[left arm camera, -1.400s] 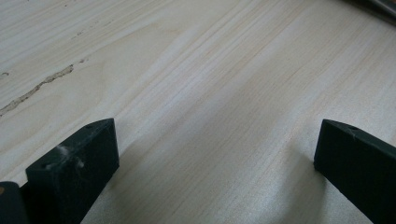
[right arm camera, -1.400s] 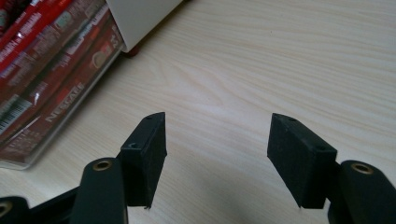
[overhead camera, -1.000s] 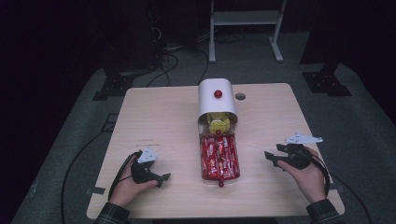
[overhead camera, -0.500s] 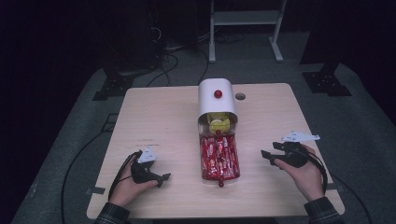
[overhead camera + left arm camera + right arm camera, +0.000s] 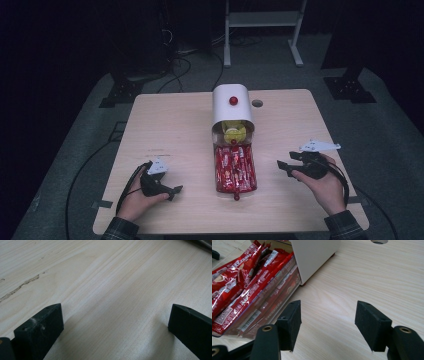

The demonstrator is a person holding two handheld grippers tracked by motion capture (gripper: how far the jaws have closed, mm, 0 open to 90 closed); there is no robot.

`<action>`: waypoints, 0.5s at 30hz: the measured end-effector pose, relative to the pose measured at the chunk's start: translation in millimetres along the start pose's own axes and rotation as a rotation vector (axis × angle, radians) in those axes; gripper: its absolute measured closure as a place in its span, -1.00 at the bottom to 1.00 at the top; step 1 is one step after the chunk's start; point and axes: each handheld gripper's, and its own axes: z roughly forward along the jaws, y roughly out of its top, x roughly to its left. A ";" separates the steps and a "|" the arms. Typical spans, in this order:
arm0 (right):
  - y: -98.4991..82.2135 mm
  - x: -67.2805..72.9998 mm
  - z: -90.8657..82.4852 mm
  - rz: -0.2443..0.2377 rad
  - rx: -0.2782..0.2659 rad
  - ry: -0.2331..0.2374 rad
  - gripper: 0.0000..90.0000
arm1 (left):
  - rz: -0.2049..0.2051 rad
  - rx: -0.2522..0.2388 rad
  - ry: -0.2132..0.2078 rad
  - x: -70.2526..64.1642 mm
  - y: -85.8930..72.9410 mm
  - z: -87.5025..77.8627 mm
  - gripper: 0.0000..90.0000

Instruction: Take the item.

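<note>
A white dispenser box (image 5: 231, 111) with a red knob (image 5: 233, 100) stands mid-table. Its clear drawer (image 5: 235, 170) is pulled out toward me and holds several red snack packets (image 5: 242, 277). My left gripper (image 5: 175, 190) rests on the table at the front left, pointing right, well short of the drawer. Its jaws stand wide apart over bare wood (image 5: 115, 317), so it is open. My right gripper (image 5: 282, 167) is held at the front right, pointing left at the drawer. It is open too, with nothing but tabletop between its fingers (image 5: 328, 315), and the drawer's side wall lies just left of them.
A round hole (image 5: 257, 103) is cut in the light wooden table (image 5: 170, 130) right of the box. Cables trail over the grey floor (image 5: 90, 165) at the left. A white metal frame (image 5: 260, 20) stands behind the table.
The right gripper has edged a little left toward the drawer. The left hand has kept still.
</note>
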 end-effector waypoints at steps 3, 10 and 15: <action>2.4 1.4 0.0 -0.006 -0.002 0.003 -0.19 | 0.000 -0.001 0.001 0.0 0.0 0.1 -1.00; 5.7 5.1 1.1 -0.016 -0.002 0.016 -0.19 | 0.000 0.000 0.001 0.0 0.0 0.0 -1.00; 9.4 8.6 2.5 -0.028 -0.006 0.027 -0.19 | 0.001 -0.001 0.001 0.0 0.0 0.1 -1.00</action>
